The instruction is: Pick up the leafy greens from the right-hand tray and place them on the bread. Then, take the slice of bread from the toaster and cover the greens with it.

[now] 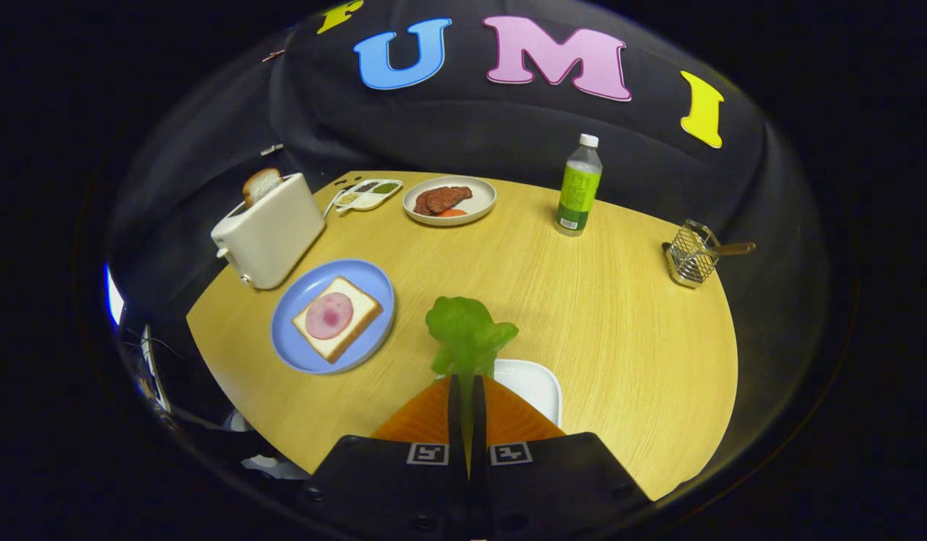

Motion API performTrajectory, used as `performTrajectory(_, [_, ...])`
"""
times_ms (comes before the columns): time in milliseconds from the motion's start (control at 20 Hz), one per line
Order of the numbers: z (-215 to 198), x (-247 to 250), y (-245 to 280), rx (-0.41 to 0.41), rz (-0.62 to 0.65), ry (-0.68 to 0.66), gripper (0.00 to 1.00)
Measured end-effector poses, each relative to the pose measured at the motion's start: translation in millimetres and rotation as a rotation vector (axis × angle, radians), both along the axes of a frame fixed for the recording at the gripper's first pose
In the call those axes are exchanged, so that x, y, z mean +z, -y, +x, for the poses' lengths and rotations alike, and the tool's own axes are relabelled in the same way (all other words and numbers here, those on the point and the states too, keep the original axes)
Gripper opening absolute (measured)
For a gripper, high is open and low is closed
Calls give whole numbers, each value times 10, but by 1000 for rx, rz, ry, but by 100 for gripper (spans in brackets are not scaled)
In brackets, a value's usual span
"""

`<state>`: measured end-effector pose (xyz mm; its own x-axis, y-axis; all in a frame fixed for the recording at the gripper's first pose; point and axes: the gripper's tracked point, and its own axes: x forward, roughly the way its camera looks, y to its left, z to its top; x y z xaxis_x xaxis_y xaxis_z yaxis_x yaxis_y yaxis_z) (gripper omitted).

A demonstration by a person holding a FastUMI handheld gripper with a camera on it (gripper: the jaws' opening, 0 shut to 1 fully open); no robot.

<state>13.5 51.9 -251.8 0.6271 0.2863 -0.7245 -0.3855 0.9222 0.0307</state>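
My gripper [466, 379] is shut on the leafy greens [467, 334], which stick up past the fingertips, lifted above the white tray [535, 387] on the round wooden table [584, 300]. To the left of the fingers lies a blue plate [306, 297] with a slice of bread [362, 308] topped by a round pink slice of ham [329, 315]. Beyond that plate stands a white toaster [272, 229] with a second bread slice [261, 185] poking out of its slot.
At the table's far side sit a white plate with dark meat [450, 200] and a small divided dish [367, 194]. A green-labelled bottle [578, 186] stands right of them. A wire basket with a wooden handle [695, 253] is near the right edge.
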Motion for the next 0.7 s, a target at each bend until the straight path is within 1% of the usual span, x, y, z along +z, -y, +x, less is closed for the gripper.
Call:
performTrajectory(150, [26, 210, -430, 51, 36, 22, 5])
performTrajectory(300, [75, 284, -915, 103, 80, 28, 5])
performTrajectory(500, [130, 196, -1444, 179, 94, 20, 5])
performTrajectory(700, [186, -37, -1844, 188, 138, -32, 5])
